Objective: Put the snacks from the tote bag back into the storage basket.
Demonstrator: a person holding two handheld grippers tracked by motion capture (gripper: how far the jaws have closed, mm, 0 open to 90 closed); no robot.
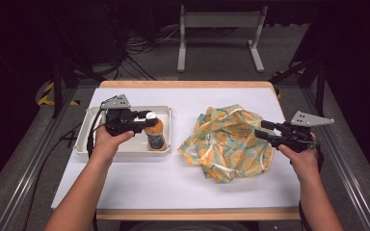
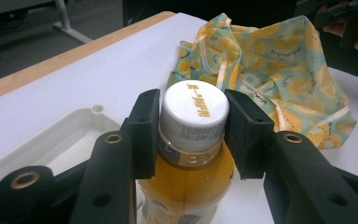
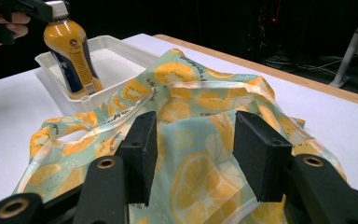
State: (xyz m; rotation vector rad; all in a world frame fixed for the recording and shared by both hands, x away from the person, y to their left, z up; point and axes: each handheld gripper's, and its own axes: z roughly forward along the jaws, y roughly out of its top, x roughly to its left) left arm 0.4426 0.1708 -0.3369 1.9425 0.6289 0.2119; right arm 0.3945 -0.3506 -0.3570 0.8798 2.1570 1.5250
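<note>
Bottle transfer, tray to bag

Left gripper [image 2: 191, 135] clamped on bottle [image 2: 189, 177] cap, axis upright; bag [image 3: 200, 140] directly ahead of unclamped right gripper [image 3: 198, 154].

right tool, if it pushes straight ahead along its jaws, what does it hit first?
Most likely the lemon-print fabric bag: the right tool points into its crumpled cloth, open jaws either side of a fold. Beyond it stands the white tray. Whether the pads already touch the cloth is unclear.

Dim room, bright tabletop

A white-topped table [image 1: 139, 187] with wooden edge stands on grey floor [image 1: 212, 53]; cables [image 1: 135, 57] trail near a grey stand [image 1: 219, 21].
</note>
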